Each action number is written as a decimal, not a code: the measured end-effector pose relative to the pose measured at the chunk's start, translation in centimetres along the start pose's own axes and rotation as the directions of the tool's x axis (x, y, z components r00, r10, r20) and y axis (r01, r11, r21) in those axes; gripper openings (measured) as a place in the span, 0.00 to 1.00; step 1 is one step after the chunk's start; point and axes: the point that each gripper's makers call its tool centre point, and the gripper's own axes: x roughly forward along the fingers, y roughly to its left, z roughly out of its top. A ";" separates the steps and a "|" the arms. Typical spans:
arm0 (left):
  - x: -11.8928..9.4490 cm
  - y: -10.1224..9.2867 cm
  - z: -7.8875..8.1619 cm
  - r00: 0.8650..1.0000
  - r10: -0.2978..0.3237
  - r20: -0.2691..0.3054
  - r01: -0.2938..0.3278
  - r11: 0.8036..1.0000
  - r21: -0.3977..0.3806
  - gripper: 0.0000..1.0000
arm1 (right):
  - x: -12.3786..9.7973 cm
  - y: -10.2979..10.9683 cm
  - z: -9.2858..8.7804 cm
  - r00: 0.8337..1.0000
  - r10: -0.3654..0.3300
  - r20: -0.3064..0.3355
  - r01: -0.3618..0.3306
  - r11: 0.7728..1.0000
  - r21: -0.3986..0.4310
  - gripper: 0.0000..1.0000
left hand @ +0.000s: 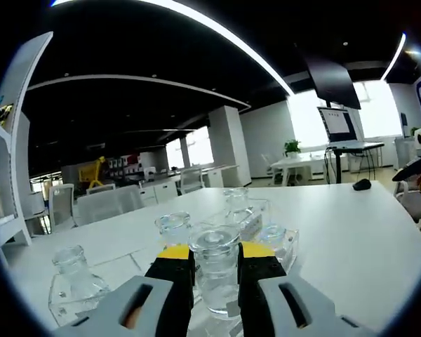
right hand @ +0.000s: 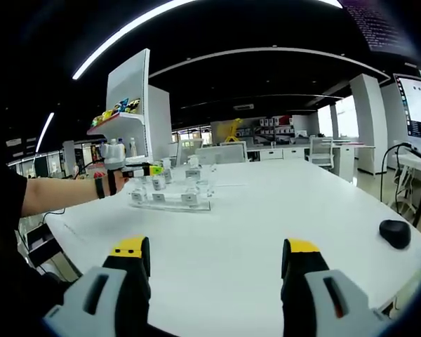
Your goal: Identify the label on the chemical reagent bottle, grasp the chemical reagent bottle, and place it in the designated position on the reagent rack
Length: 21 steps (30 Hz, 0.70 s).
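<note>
Left gripper: jaws clenched on a clear glass bottle, pads bearing on its body just below the stoppered neck; bottle held above the near edge of the clear rack on the white table. Judgement: glass is rigid, smooth, likely slippery and breakable; a hold on the straight body wall looks sounder than the neck; firm, not crushing. Right gripper: jaws spread wide, empty, over bare table. Further bottles stand in the rack beyond; another stands beside it. Labels too small to read. Farther off: a mouse, a shelf.
</note>
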 end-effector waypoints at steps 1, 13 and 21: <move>0.0 0.2 0.0 1.000 0.010 -0.001 -0.010 1.000 -0.001 0.23 | 0.0 0.0 0.0 1.000 -0.001 0.001 0.001 1.000 0.001 0.73; -0.1 1.3 -0.8 0.998 0.061 0.001 -0.061 0.998 0.014 0.23 | -0.5 -0.5 0.2 1.000 -0.015 0.005 0.015 1.000 -0.002 0.73; 0.3 0.9 -0.8 0.999 0.047 -0.001 -0.047 0.999 0.025 0.23 | -0.4 -0.3 0.1 1.000 -0.006 0.001 0.006 1.000 -0.005 0.73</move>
